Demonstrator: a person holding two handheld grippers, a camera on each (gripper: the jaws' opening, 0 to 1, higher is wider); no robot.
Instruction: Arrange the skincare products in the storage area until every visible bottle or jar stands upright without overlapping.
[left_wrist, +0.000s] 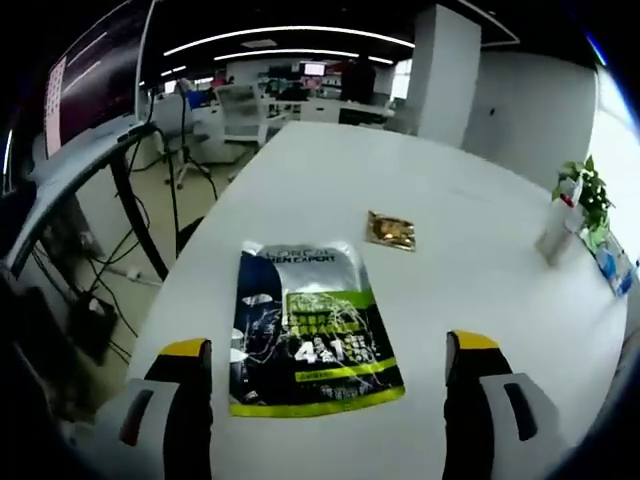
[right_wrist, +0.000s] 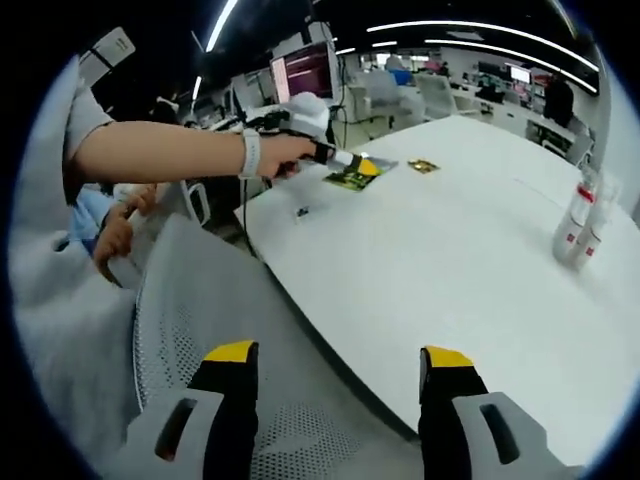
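Note:
A dark blue and green skincare pouch (left_wrist: 310, 340) lies flat on the white table (left_wrist: 470, 260), just ahead of and between the jaws of my left gripper (left_wrist: 330, 350), which is open and holds nothing. A small gold sachet (left_wrist: 390, 231) lies further along the table. White bottles (left_wrist: 557, 235) stand at the far right by a plant (left_wrist: 585, 195). In the right gripper view, my right gripper (right_wrist: 340, 355) is open over a grey mesh chair (right_wrist: 230, 300), off the table's edge. The left gripper (right_wrist: 350, 162), pouch (right_wrist: 352, 180), sachet (right_wrist: 423, 166) and bottles (right_wrist: 578, 225) appear there too.
A blue packet (left_wrist: 612, 265) lies at the table's right edge beyond the bottles. A small dark item (right_wrist: 302, 211) sits near the table's near edge. A person's arm (right_wrist: 170, 150) reaches across, and another hand (right_wrist: 120, 228) is at the left. Desks and monitors fill the background.

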